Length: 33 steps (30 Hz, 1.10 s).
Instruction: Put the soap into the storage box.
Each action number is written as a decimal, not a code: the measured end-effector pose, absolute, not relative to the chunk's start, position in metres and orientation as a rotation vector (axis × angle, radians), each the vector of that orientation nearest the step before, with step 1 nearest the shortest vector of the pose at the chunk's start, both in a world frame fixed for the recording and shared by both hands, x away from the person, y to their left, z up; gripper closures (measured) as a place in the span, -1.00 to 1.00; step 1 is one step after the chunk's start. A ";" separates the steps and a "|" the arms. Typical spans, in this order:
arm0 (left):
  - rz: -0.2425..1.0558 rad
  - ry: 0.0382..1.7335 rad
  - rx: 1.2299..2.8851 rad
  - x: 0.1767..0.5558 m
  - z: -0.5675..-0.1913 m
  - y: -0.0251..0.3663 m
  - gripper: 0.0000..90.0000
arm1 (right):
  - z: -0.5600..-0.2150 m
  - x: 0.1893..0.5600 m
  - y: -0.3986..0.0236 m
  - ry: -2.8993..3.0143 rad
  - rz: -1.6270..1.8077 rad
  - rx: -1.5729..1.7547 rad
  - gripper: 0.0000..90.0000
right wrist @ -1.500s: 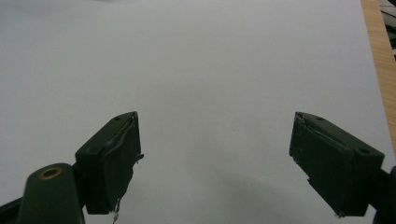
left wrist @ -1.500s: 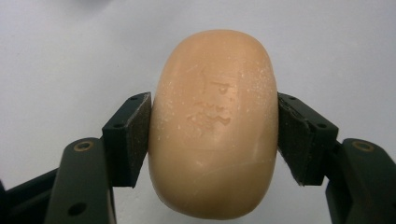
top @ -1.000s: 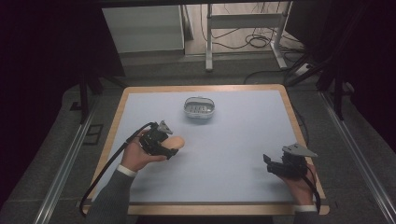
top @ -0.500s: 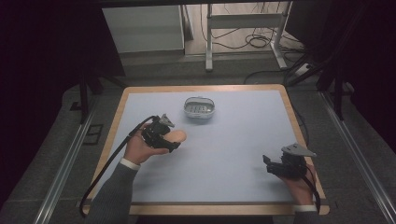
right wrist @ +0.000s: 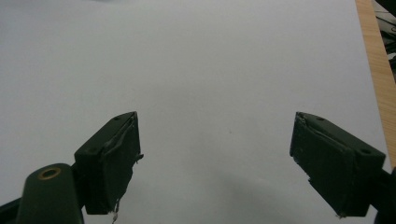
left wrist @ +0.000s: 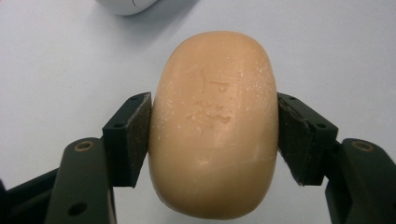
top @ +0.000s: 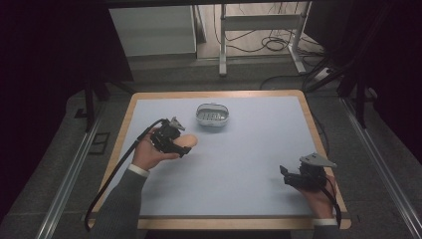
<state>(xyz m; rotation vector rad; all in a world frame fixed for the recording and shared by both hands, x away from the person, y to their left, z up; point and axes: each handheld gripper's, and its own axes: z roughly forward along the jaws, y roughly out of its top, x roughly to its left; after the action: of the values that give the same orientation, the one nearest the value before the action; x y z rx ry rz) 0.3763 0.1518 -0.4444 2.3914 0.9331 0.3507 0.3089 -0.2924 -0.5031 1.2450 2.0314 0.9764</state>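
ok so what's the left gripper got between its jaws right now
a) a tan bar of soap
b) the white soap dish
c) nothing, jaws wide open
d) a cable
a: in the left gripper view both pads of the left gripper press on the sides of the tan soap bar; the white soap dish sits apart, farther back on the table.

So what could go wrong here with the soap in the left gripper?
The soap is a rounded, smooth bar pinched only at its two sides by the left gripper, so it might squirt out. The soap dish sits apart, farther up the table, so a drop on the way could miss it. The right gripper is open, well away, and could not catch it.
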 end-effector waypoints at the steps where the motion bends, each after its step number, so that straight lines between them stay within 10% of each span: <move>1: 0.352 0.930 2.396 0.377 -0.444 0.151 -0.27 | -0.503 0.309 -0.293 2.033 0.972 1.246 -0.64; 33: 0.376 0.895 2.417 0.395 -0.434 0.140 -0.27 | -0.503 0.310 -0.296 2.021 0.960 1.256 -0.64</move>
<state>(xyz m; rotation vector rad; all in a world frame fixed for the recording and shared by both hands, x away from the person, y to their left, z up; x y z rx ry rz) 0.3955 0.1396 -0.4339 2.4165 0.8951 0.3756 0.3099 -0.2961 -0.5035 1.2563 2.0213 0.9602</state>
